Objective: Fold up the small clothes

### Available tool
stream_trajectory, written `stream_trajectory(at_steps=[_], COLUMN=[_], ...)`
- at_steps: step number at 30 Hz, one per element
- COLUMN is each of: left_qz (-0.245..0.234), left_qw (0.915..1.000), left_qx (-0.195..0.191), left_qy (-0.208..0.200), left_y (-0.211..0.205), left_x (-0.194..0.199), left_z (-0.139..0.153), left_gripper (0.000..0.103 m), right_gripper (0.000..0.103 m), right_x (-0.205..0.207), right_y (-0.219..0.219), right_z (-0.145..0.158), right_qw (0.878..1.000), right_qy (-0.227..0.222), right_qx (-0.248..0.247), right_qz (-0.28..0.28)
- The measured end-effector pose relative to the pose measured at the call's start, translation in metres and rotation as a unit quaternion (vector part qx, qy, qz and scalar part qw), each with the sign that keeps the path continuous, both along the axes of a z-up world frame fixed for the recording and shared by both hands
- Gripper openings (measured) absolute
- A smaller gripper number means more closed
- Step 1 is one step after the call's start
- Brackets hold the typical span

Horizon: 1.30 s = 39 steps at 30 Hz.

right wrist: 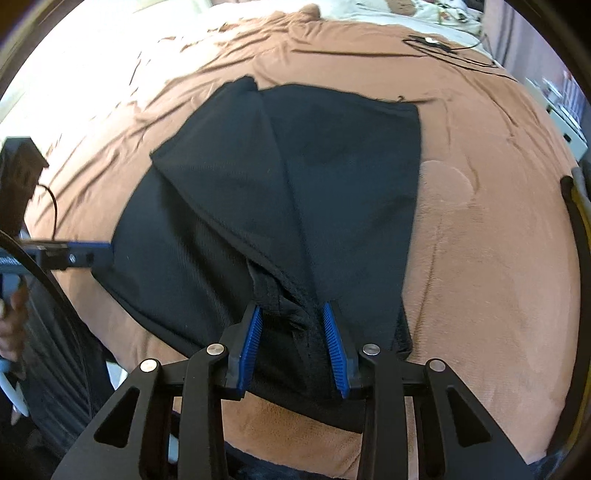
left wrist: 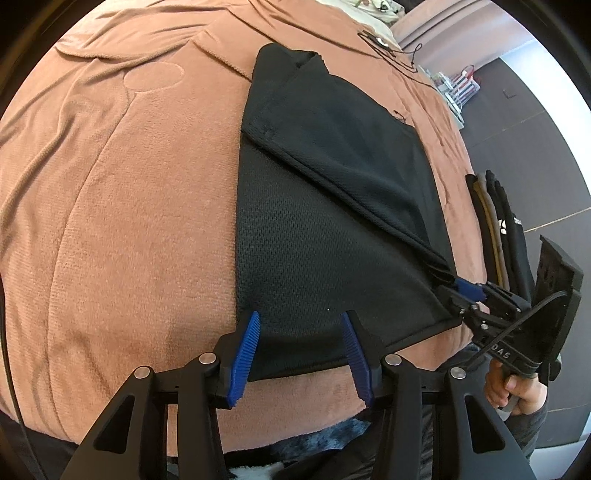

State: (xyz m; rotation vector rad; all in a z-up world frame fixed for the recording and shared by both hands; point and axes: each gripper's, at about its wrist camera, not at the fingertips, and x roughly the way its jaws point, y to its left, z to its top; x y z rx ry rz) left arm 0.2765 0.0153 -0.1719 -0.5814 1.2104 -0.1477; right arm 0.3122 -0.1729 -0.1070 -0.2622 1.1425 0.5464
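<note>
A home bedroom: a bed covered by a soft brown blanket, pale patterned bedding at its head, and dark clothes hanging beside the bed.

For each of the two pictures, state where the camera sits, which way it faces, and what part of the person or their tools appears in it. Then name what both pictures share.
Left wrist view: sits on the left gripper, looking down its fingers at the near edge of the black garment; the right gripper and the person's hand show at right.
Right wrist view: sits on the right gripper, looking down at bunched fabric between its fingers; the left gripper shows at left.
Shared: the black garment, the brown blanket, both grippers.
</note>
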Motion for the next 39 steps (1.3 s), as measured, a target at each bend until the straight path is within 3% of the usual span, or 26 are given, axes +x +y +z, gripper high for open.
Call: stream_trajectory(at_steps=[6,8,11,18,26,34,39], left_qz=[-0.003,-0.002,-0.002,-0.012,-0.007,-0.006,0.001], left_qw=[1.0000,1.0000,0.9999,0.9995,0.9992,0.9997,0.9995], left_qx=[0.005,0.008,0.014,0.029,0.039,0.006,-0.017], left_qy=[0.001,0.003,0.004,0.007,-0.002,-0.024,-0.027], left_y=[0.000,0.000,0.001,-0.002,0.001,-0.001,-0.005], left_x=[-0.002,-0.002,-0.003,-0.002,0.001,0.019,0.046], left_z=[0.001,0.001,0.001,0.002,0.015,0.030,0.035], left_gripper=[0.046,0.042,0.039,0.036,0.036,0.036,0.049], right_gripper=[0.032,0.011,0.003,0.001,0.001,0.001,0.002], right_x=[0.009,0.011,0.010,0.008,-0.003,0.002,0.002], right_y=[0.003,-0.002,-0.017,-0.059,-0.070,-0.070,-0.071], right_z=[-0.003,0.001,0.012,0.021,0.017,-0.001,-0.004], right_qw=[1.000,1.000,0.999,0.990,0.989,0.989,0.989], right_qy=[-0.002,-0.012,-0.011,0.001,0.001,0.021,0.015], right_qx=[-0.004,0.001,0.036,0.106,0.108,0.087,0.097], right_qz=[0.003,-0.007,-0.031,-0.090,-0.098,-0.115,-0.112])
